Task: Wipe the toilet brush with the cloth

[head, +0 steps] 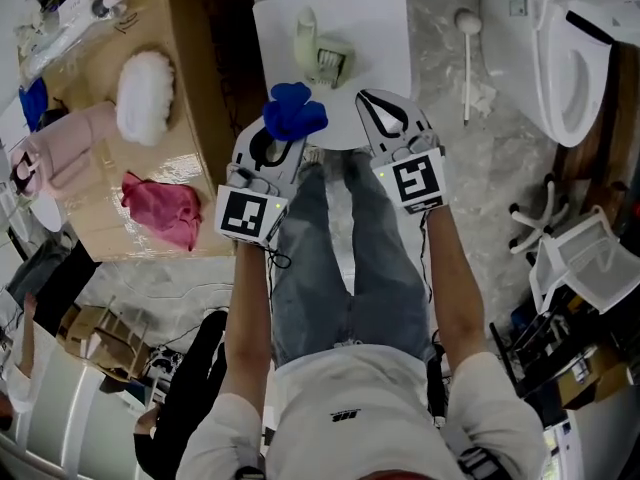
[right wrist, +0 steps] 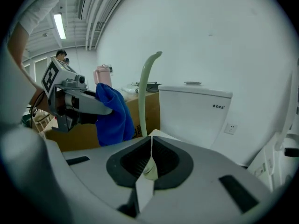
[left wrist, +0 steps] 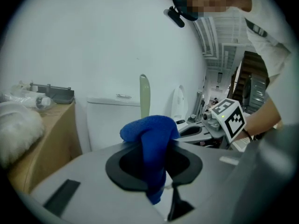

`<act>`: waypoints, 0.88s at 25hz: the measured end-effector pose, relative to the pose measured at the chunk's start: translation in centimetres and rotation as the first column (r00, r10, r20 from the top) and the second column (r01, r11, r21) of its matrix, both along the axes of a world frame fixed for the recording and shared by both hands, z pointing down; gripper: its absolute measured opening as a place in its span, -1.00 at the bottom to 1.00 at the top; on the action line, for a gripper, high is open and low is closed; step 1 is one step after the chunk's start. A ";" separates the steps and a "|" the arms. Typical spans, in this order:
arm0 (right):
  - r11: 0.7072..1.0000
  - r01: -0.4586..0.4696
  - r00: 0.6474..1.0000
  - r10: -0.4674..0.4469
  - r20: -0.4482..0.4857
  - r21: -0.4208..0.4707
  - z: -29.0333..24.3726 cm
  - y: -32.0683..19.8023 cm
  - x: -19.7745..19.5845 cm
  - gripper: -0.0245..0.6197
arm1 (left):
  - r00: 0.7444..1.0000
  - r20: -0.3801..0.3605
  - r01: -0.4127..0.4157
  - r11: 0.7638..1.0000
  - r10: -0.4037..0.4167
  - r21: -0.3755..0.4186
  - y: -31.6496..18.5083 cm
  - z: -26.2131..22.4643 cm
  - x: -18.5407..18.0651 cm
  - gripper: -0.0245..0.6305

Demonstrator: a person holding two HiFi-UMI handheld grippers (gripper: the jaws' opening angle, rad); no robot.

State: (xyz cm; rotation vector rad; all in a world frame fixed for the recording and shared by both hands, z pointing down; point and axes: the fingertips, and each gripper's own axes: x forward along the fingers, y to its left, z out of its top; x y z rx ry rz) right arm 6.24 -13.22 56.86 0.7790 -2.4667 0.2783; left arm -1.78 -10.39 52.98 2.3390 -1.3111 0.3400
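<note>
Ahead of both tools, on the white desk (head: 385,28), the brush (head: 318,53) stands in its holder with the handle upright, so its long axis runs vertically and a wipe would have to travel up and down it. The left tool (head: 283,140) is clenched on the blue cloth (head: 293,111), which hangs just short of the handle and nearly in line with it. The right tool (head: 368,100) is clenched on nothing and sits slightly to the handle's right, probably placed to steady it.
</note>
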 end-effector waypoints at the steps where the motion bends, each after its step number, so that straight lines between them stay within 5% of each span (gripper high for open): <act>1: 1.000 0.007 1.000 -0.007 -0.008 -0.007 0.8 -0.1 -0.1 -0.92 | 1.000 0.001 -0.004 1.000 0.004 -0.002 -0.1 0.6 0.1 -0.65; 7: 0.999 0.049 0.998 -0.049 -0.035 -0.007 4.5 -0.8 -0.9 -0.90 | 0.999 -0.033 0.001 0.999 0.000 0.038 -1.1 2.7 0.6 -0.65; 13: 0.993 0.117 0.987 -0.118 -0.112 -0.015 8.1 -1.6 -1.5 -0.85 | 1.000 -0.008 -0.002 1.000 0.002 -0.010 -1.5 5.0 0.7 -0.65; 22: 0.956 0.294 0.932 -0.282 -0.227 0.017 11.2 -2.3 -3.7 -0.74 | 0.999 -0.032 0.024 1.000 -0.024 0.020 -2.8 6.3 0.9 -0.64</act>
